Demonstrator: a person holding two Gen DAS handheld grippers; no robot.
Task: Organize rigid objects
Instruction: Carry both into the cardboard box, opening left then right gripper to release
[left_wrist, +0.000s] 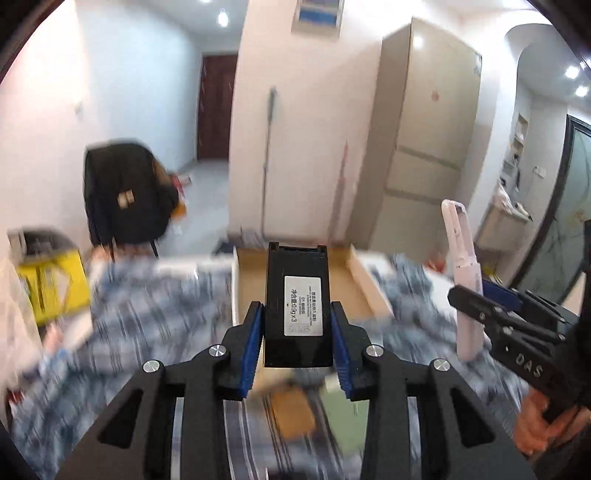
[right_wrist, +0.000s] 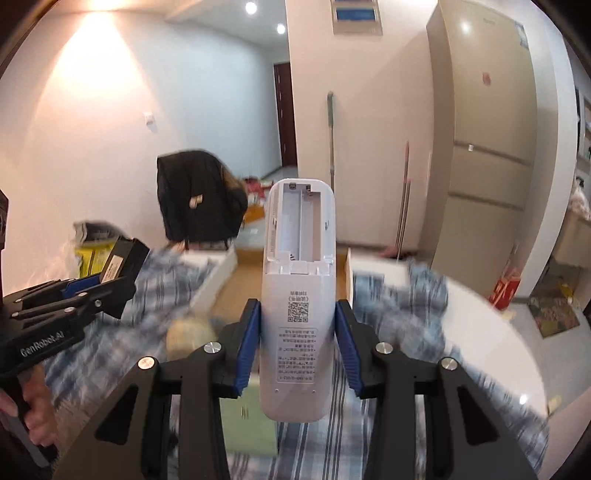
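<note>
Both hands are up off the counter (right_wrist: 480, 332) and each one carries something. The left gripper (left_wrist: 297, 326) has its jaws clamped on the lower half of a black box (left_wrist: 295, 295) with a white label, held upright, blue pads flat against its 2 long sides. The right gripper (right_wrist: 297, 341) has its jaws clamped around the waist of a white remote (right_wrist: 298, 295), back side facing the camera, battery bay open and empty (no cover in sight).

Just beyond both of them lies an open cardboard tray (left_wrist: 314, 280) on the checked cloth (left_wrist: 147, 295), which looks like the place these things are meant to go. More small items lie blurred on the cloth below.

Handling looks easy here. Both things seem stiff and light, hard plastic or card that will not give under the pads. The box has flat parallel sides, so the grip looks secure. The remote is smoother and rounded at the edges, so it could slip or twist; the straight middle section, where it is held now, seems the best place. The thin rim of the open battery bay looks the weakest part, best kept clear of knocks when setting down.
</note>
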